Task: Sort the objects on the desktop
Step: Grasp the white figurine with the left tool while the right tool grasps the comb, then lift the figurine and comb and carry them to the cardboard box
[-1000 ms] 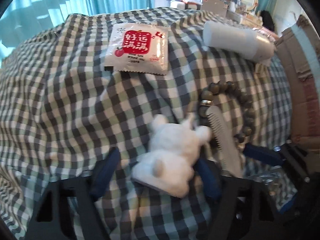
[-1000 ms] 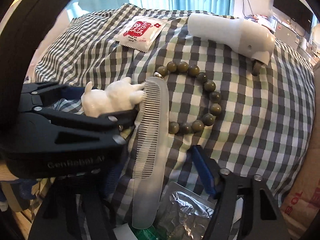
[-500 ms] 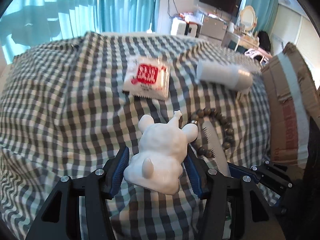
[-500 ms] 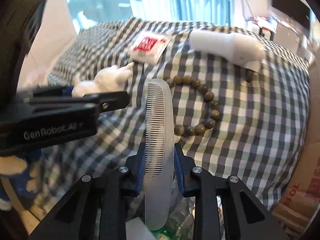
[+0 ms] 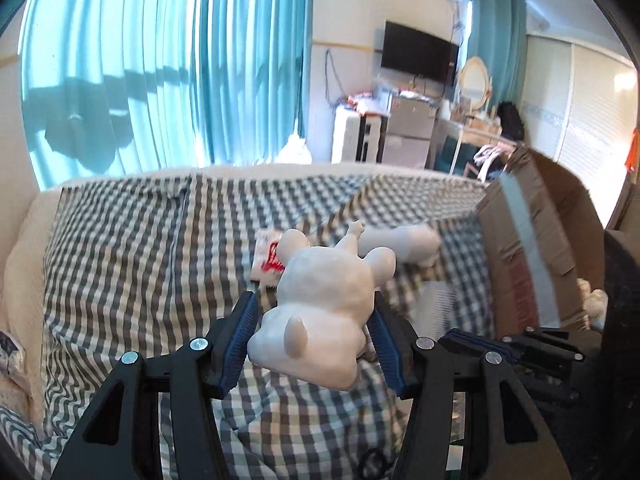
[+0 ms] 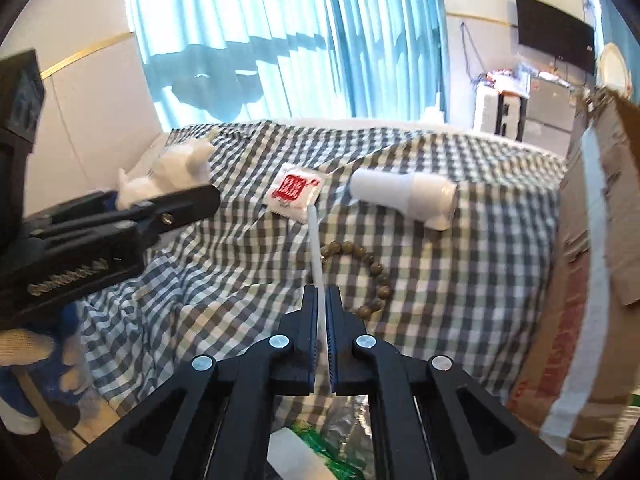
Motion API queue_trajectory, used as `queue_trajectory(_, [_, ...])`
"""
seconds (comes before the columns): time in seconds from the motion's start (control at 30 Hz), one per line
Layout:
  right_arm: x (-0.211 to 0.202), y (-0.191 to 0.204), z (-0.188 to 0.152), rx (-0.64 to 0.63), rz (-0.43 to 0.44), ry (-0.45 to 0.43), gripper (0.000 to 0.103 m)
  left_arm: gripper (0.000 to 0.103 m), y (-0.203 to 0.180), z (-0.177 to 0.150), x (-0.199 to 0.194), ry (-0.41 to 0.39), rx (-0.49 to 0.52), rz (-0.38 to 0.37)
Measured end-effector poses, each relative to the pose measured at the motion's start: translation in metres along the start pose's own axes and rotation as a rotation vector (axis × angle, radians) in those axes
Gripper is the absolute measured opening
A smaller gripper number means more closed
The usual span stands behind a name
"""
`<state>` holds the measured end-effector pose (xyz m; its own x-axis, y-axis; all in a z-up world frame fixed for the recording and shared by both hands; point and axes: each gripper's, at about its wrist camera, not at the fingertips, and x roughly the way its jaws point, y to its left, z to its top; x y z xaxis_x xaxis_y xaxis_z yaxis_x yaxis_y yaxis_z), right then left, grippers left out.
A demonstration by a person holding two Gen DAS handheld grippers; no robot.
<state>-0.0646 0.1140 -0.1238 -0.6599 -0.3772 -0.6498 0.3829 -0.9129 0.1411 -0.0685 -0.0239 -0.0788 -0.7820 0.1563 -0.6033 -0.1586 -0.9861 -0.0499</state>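
My left gripper (image 5: 312, 312) is shut on a white animal figurine (image 5: 320, 304) and holds it well above the checked cloth (image 5: 132, 264). It also shows in the right wrist view (image 6: 172, 172), at the left. My right gripper (image 6: 320, 296) is shut on a translucent white comb (image 6: 314, 240), held edge-on and lifted off the cloth. On the cloth lie a bead bracelet (image 6: 372, 268), a white-and-red sachet (image 6: 294, 192) and a white cylindrical device (image 6: 404, 194).
A cardboard box (image 5: 536, 248) stands at the right edge of the cloth; it also shows in the right wrist view (image 6: 592, 216). Foil and green packets (image 6: 340, 444) lie below my right gripper. Teal curtains (image 5: 160, 72) hang behind.
Both grippers have risen and tilted up. The left closed on the figurine and lifted it. The right closed on the comb, lifted it off the bracelet and turned it edge-on.
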Motion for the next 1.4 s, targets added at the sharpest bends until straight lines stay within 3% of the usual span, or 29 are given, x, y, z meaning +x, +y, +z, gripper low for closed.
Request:
queue_trajectory(0.2, [-0.005,-0.014,-0.003,0.013,0.023,0.025,0.001,0.057,-0.008,0.012,-0.033,-0.052,0.01,0.006])
queue_trajectory(0.27, [-0.004,-0.014,-0.005,0.012,-0.008,0.027,0.002,0.057,-0.009,0.016,-0.043,-0.076,0.007,0.009])
queue_trajectory(0.3, [-0.002,-0.013,-0.006,0.011,-0.004,0.039,0.006,0.057,-0.01,0.016,-0.051,-0.097,0.001,0.013])
queue_trajectory(0.33, [0.003,-0.012,-0.007,0.009,0.001,0.051,0.022,0.057,-0.009,0.019,-0.059,-0.112,-0.004,0.013])
queue_trajectory(0.37, [0.006,-0.013,-0.009,0.009,-0.002,0.059,0.043,0.057,-0.007,0.022,-0.067,-0.136,-0.013,0.011])
queue_trajectory(0.4, [0.011,-0.013,-0.012,0.007,-0.001,0.072,0.05,0.057,-0.004,0.022,-0.073,-0.156,-0.022,0.01])
queue_trajectory(0.5, [0.03,-0.012,-0.023,0.008,-0.013,0.123,0.052,0.057,0.002,0.028,-0.095,-0.228,-0.056,0.001])
queue_trajectory(0.6, [0.051,-0.014,-0.033,0.01,-0.03,0.187,0.051,0.057,0.01,0.031,-0.116,-0.28,-0.075,0.003])
queue_trajectory(0.73, [0.08,-0.02,-0.035,0.064,0.028,0.234,0.052,0.057,0.023,0.035,-0.137,-0.346,-0.112,0.011])
queue_trajectory(0.8, [0.096,-0.017,-0.038,0.053,-0.008,0.262,0.047,0.057,0.029,0.037,-0.145,-0.364,-0.121,0.008])
queue_trajectory(0.83, [0.097,-0.017,-0.038,0.039,-0.013,0.259,0.039,0.057,0.033,0.039,-0.149,-0.373,-0.124,0.011])
queue_trajectory(0.87, [0.095,-0.015,-0.038,0.034,-0.01,0.253,0.024,0.057,0.035,0.039,-0.152,-0.385,-0.128,0.018])
queue_trajectory(0.93, [0.091,-0.013,-0.039,0.036,0.003,0.238,0.023,0.057,0.04,0.042,-0.158,-0.401,-0.134,0.028])
queue_trajectory(0.97, [0.088,-0.014,-0.039,0.039,0.012,0.224,0.006,0.057,0.041,0.041,-0.16,-0.405,-0.136,0.031])
queue_trajectory(1.07, [0.08,-0.02,-0.039,0.08,0.062,0.188,0.005,0.057,0.044,0.041,-0.163,-0.413,-0.143,0.035])
queue_trajectory(1.4, [0.042,-0.014,-0.024,0.088,0.097,0.105,0.004,0.057,0.032,0.041,-0.182,-0.445,-0.129,0.033])
